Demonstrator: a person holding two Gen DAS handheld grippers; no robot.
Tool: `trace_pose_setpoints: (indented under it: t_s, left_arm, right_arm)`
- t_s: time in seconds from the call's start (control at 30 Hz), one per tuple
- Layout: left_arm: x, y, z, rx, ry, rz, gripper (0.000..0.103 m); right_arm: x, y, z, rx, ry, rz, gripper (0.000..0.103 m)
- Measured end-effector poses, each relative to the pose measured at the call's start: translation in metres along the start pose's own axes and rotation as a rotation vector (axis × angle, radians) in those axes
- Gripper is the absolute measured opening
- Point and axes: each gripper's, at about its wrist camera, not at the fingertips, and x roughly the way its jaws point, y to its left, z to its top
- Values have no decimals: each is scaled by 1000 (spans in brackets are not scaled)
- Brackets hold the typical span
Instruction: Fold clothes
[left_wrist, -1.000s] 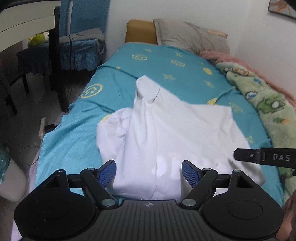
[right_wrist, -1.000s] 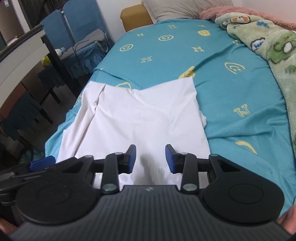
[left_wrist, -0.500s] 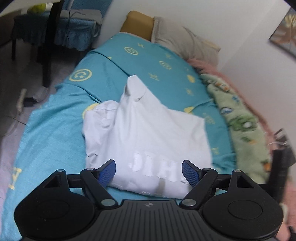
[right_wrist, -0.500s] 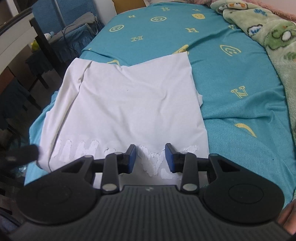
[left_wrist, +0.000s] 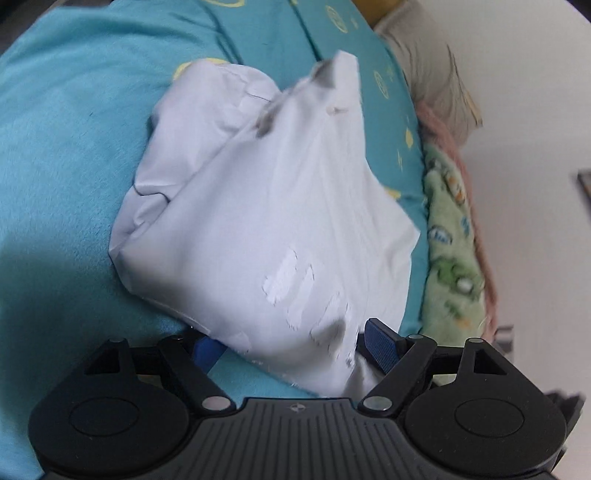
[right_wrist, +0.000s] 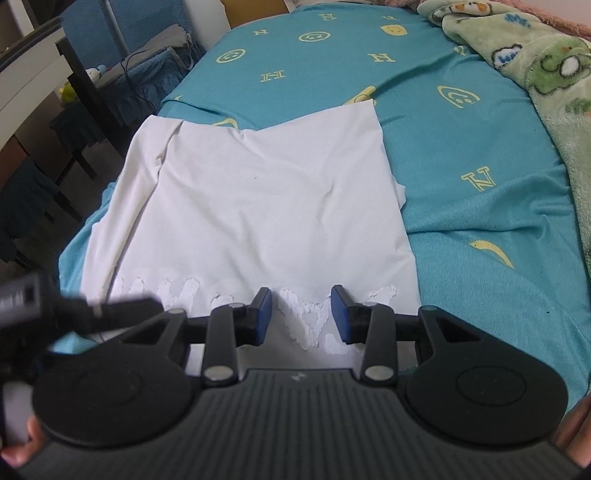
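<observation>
A white shirt with white printed lettering lies partly folded on the teal bedsheet. In the left wrist view the shirt fills the middle, with its near hem between the fingers. My left gripper is open, its left blue pad partly hidden under the hem. My right gripper is open and empty, hovering just over the lettering at the shirt's near edge. The left gripper's body shows blurred at the lower left of the right wrist view.
A green patterned blanket lies along the bed's right side. Pillows sit at the head. A blue chair and a dark table leg stand left of the bed.
The left gripper has swung down and close to the shirt's near hem, tilting right. The right gripper has drawn slightly nearer the lettering. Both stayed open.
</observation>
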Motion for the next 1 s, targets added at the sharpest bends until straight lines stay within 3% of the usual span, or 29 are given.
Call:
trace_pose_setpoints:
  t_s: [0.13, 0.3, 0.37, 0.43, 0.63, 0.8, 0.9, 0.93, 0.97, 1.0]
  left_arm:
    - [-6, 6, 0, -40, -52, -71, 77]
    - [-16, -8, -7, 44, -116, -134, 76]
    - [-6, -8, -8, 49, -84, -59, 75]
    - [8, 0, -8, 14, -46, -2, 67]
    - [20, 5, -2, -40, -39, -69, 68]
    - [8, -18, -6, 63, -139, -200, 68]
    - [20, -21, -6, 73, -104, -118, 70]
    - [28, -14, -7, 44, -77, -59, 69]
    - [31, -7, -5, -2, -71, -60, 62]
    - [35, -1, -3, -48, -66, -61, 55]
  right_arm:
    - [0, -1, 1, 11, 0, 3, 38]
    - [-1, -5, 2, 42, -1, 14, 37]
    - [-1, -7, 2, 63, 4, 22, 37]
    - [-1, -8, 2, 75, 8, 27, 37]
    - [-9, -16, 4, 145, -8, 73, 39]
    - [-22, -30, 5, 272, -37, 147, 39]
    - [-31, -39, 6, 348, -55, 192, 40]
    - [-33, -42, 6, 373, -61, 207, 40]
    - [-36, -44, 5, 401, -60, 233, 44]
    - [-38, -46, 3, 432, -54, 269, 58]
